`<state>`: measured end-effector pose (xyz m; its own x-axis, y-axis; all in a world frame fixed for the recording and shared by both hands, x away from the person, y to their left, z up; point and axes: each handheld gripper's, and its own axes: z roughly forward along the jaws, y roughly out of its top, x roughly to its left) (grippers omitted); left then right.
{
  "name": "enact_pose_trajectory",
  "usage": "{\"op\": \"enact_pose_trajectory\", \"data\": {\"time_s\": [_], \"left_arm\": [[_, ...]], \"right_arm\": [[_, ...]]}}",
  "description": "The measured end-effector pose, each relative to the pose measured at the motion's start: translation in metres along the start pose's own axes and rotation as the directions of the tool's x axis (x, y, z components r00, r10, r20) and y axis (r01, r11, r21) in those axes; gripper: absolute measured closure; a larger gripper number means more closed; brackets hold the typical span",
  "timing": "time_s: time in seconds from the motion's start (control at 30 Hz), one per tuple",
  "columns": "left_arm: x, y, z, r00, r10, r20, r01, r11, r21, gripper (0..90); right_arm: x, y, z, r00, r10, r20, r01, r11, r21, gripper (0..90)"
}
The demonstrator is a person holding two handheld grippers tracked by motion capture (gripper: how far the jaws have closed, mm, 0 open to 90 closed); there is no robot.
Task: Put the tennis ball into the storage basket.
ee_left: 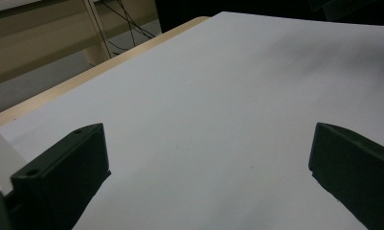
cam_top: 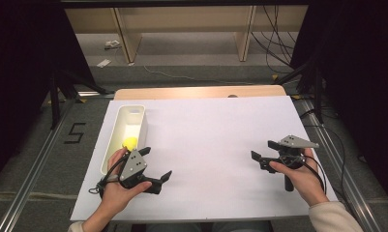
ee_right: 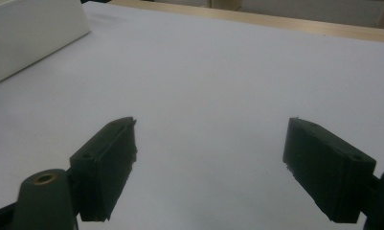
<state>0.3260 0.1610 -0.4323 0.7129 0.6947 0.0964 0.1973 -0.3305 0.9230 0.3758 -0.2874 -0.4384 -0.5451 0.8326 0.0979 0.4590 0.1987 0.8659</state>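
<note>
In the high view, the left gripper (cam_top: 156,164) is held in the person's left hand (cam_top: 115,189) low over the near left part of the white sheet (cam_top: 211,145) that covers the table. The forearm is brought in from the bottom edge, the wrist is bent, and the jaws are pointed toward the middle of the sheet and spread apart, with nothing between them. Just beside this gripper, along the left edge of the sheet, a long white tray (cam_top: 115,137) is laid, and a small yellow object (cam_top: 129,143) is seen inside it toward its near end, close to the left hand. The right gripper (cam_top: 262,152) is grasped by the right hand (cam_top: 300,176) near the right edge of the sheet, its jaws directed leftward and parted, released on nothing.

In the left gripper view, the two black jaws are seen wide apart over bare white sheet (ee_left: 218,120), and the wooden table edge (ee_left: 84,76) is visible beyond.

In the right gripper view, the jaws are likewise held apart above the sheet (ee_right: 208,86), unloaded, and a wall of the white tray (ee_right: 31,33) is seen at upper left, well apart from them.
</note>
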Motion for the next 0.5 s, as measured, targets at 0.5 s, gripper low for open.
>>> {"op": "enact_pose_trajectory", "data": {"time_s": [0.5], "left_arm": [[0.0009, 0.0002, -0.0005, 1.0000, -0.003, 0.003, 0.003, 1.0000, -0.003, 0.0]], "right_arm": [[-0.0003, -0.0044, -0.0005, 0.9999, 0.015, -0.009, -0.015, 1.000, -0.008, 19.4]]}}
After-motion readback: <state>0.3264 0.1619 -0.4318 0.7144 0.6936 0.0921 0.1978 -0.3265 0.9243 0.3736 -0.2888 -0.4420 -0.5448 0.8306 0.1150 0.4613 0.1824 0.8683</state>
